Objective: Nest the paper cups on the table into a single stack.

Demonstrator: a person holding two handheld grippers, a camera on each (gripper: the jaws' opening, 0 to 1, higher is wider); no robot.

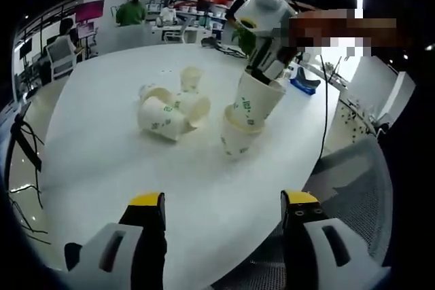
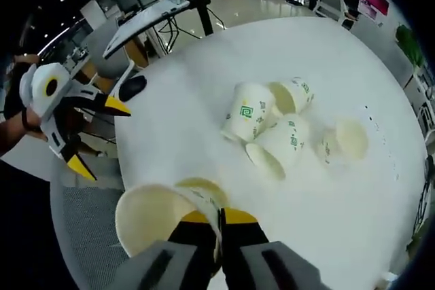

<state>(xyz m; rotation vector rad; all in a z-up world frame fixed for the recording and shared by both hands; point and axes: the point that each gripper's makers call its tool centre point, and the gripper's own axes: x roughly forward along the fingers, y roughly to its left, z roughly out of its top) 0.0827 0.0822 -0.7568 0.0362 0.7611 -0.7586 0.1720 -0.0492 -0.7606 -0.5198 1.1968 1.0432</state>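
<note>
1. white paper cup with green print (image 1: pixel 257 100), pinched at its rim by right gripper (image 2: pixel 219 225), sits tilted over standing cup (image 1: pixel 238 134) directly below.
2. straighten it, push down. left gripper (image 1: pixel 223 210) spread, idle; loose cups (image 2: pixel 275 130) ahead of the right gripper.

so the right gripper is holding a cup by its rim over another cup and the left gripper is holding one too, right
Not quite. The right gripper does pinch a cup by its rim above another cup, but the left gripper holds nothing: the left gripper view shows its jaws open and apart over bare table. The other cups lie loose further off.
</note>
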